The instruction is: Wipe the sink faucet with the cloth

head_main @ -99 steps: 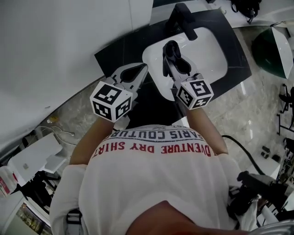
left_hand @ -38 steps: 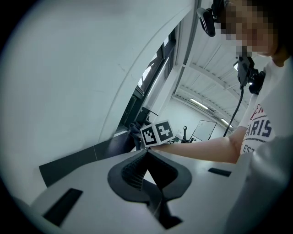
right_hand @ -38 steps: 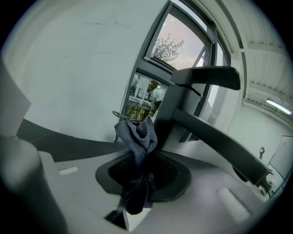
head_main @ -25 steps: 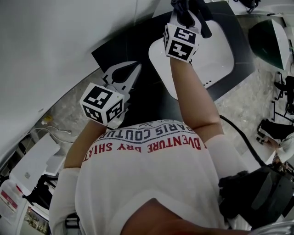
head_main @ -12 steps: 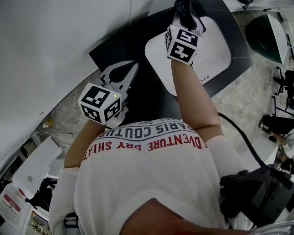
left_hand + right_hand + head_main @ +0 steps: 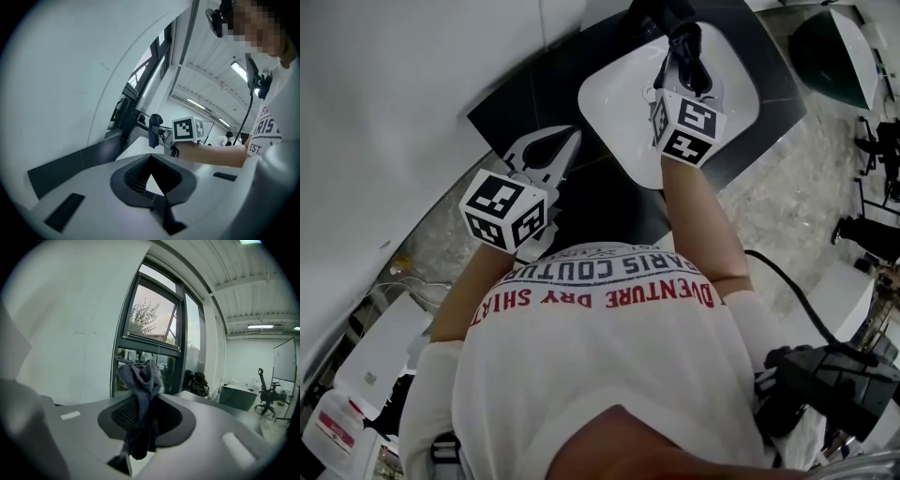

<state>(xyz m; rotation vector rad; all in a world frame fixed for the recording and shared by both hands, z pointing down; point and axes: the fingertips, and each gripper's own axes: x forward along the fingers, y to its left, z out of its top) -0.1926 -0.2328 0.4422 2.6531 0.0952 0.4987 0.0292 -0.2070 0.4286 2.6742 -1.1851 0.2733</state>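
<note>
The dark faucet (image 6: 661, 13) stands at the far rim of the white sink (image 6: 619, 103). My right gripper (image 6: 684, 39) reaches over the basin with its tips just short of the faucet. It is shut on a dark grey cloth (image 6: 687, 54). In the right gripper view the cloth (image 6: 140, 380) bunches above the jaws and hangs down between them. My left gripper (image 6: 572, 134) hovers over the black counter left of the sink, shut with nothing in it. From the left gripper view I see the faucet (image 6: 123, 115), the cloth (image 6: 153, 129) and the left gripper (image 6: 150, 159).
A black countertop (image 6: 534, 84) surrounds the sink, against a white wall (image 6: 394, 94) on the left. A dark green bin (image 6: 825, 56) stands on the floor at the upper right. A window (image 6: 152, 324) lies behind the faucet.
The right gripper, up against the faucet half a second ago, has drawn back toward me over the basin with the cloth. The left gripper has stayed in place.
</note>
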